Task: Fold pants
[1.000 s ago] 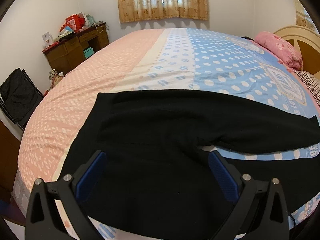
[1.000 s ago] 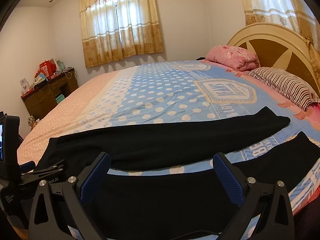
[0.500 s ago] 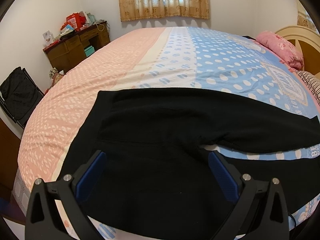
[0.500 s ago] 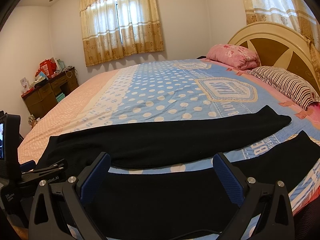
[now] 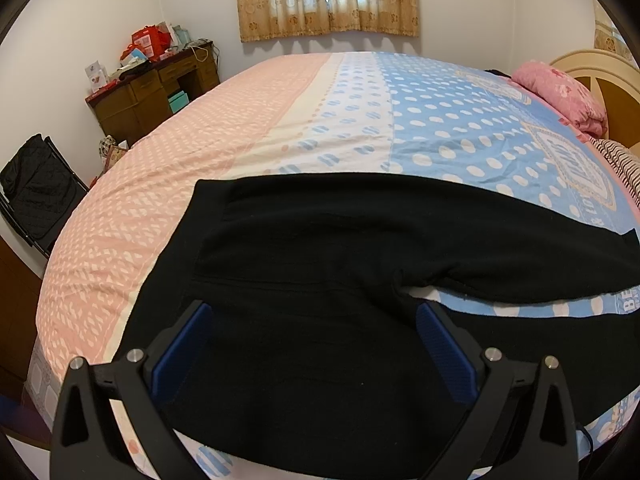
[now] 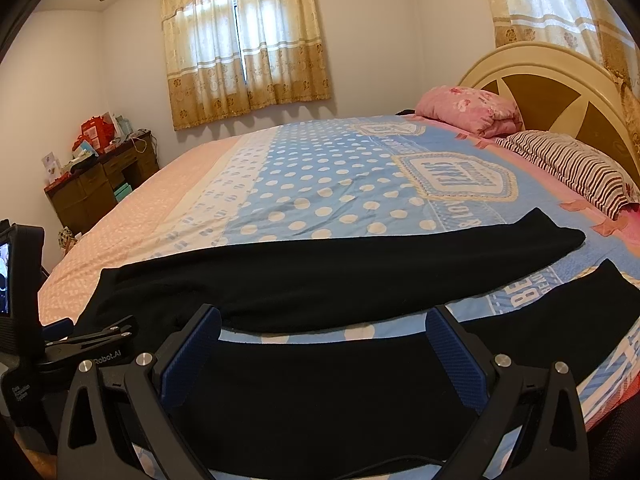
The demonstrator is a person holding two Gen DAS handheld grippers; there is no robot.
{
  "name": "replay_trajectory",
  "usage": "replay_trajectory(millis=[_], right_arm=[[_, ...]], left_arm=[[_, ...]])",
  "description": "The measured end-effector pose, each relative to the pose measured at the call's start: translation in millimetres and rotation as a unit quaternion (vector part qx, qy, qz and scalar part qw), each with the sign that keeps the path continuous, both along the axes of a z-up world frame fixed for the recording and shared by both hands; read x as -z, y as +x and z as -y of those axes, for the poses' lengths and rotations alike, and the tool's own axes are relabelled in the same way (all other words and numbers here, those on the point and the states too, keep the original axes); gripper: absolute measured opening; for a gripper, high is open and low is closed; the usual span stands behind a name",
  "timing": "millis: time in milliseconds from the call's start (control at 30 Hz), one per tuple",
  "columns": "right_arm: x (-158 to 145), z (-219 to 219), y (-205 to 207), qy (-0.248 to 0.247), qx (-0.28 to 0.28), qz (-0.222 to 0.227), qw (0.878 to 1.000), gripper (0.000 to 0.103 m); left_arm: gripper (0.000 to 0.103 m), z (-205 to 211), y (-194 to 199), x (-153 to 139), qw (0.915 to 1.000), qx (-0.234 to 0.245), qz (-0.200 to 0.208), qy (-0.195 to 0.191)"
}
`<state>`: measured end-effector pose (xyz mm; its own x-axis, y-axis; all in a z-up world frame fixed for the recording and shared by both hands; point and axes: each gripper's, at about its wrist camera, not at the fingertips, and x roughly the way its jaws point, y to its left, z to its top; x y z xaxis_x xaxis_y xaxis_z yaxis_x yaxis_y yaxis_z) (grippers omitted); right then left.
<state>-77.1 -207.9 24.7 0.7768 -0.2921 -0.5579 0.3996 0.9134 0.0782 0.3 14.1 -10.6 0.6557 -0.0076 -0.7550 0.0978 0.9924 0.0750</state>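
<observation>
Black pants [image 5: 320, 248] lie flat on the bed, waistband at the left, both legs running to the right. In the right wrist view the far leg [image 6: 360, 272] and the near leg [image 6: 340, 392] are split by a strip of sheet. My left gripper [image 5: 314, 344] is open and empty, above the seat area near the crotch. My right gripper [image 6: 322, 354] is open and empty, above the near leg. The left gripper's body [image 6: 60, 344] shows at the left edge of the right wrist view.
The bed [image 5: 248, 120] has a pink, white and blue dotted sheet. A pink pillow [image 6: 468, 110], a striped pillow [image 6: 576, 168] and the headboard [image 6: 552, 88] are at the right. A cluttered wooden desk [image 5: 148, 92] and a black folding chair [image 5: 36, 192] stand at the left.
Both views have shifted slightly lower and closer to the pants. The pants have not moved and both grippers stay open.
</observation>
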Motion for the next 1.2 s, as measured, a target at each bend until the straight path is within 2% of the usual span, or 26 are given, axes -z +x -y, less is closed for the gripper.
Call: replay_trajectory(millis=[900,1200], right_arm=[[4.3,1.0,4.9,0.006,-0.006,-0.008,1.000,0.102],[8.4,3.1,12.2,0.003,-0.019,-0.022,1.000,0.102]], left_arm=[[0.103,4.4,0.8,2.1,1.0000,0.000,-0.007,-0.001],[0.103,2.8,4.2,4.5,0.9999,0.000,-0.012,0.002]])
